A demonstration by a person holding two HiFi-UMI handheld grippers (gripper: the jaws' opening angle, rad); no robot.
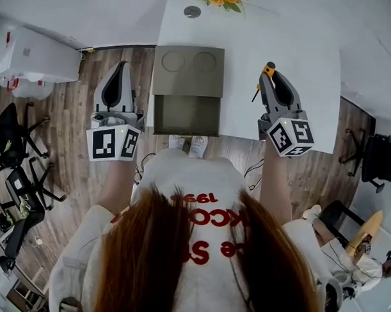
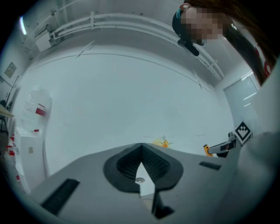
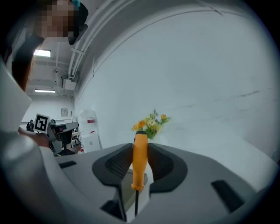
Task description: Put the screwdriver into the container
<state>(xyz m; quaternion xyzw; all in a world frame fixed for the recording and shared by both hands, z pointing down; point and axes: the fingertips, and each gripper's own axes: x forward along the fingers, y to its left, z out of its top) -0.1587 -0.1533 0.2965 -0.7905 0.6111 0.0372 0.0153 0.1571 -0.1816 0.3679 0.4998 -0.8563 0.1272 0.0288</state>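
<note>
Left gripper [image 1: 123,68] is seen at 10 o'clock off the table [image 1: 295,40], over the floor, jaws closed together with nothing between them, so nothing is braced by it. Container [image 1: 153,116] is seen at 12 o'clock at the table's near edge, lid [image 1: 188,70] flipped back toward 12, open compartment toward the person, looks empty. Right gripper [image 1: 272,78] is held at 2 o'clock over the table, well apart from the container, clamped on the screwdriver [image 3: 140,158]: the orange handle is pinched between the pads, upright in the right gripper view, the thin shaft hanging toward 6 below the jaws. Task is judged not yet done; a carry toward 9 o'clock from the right gripper is needed. Risks as judged: the handle is round and is caught only along a short stretch, so it could be rotated or slid out in transit. The loose shaft could be snagged on the container's rim or lid if brought in too low. If release is made short of the compartment, the screwdriver could be dropped on the table or off the near edge. The unbraced container could be nudged off that edge by a bump.
</note>
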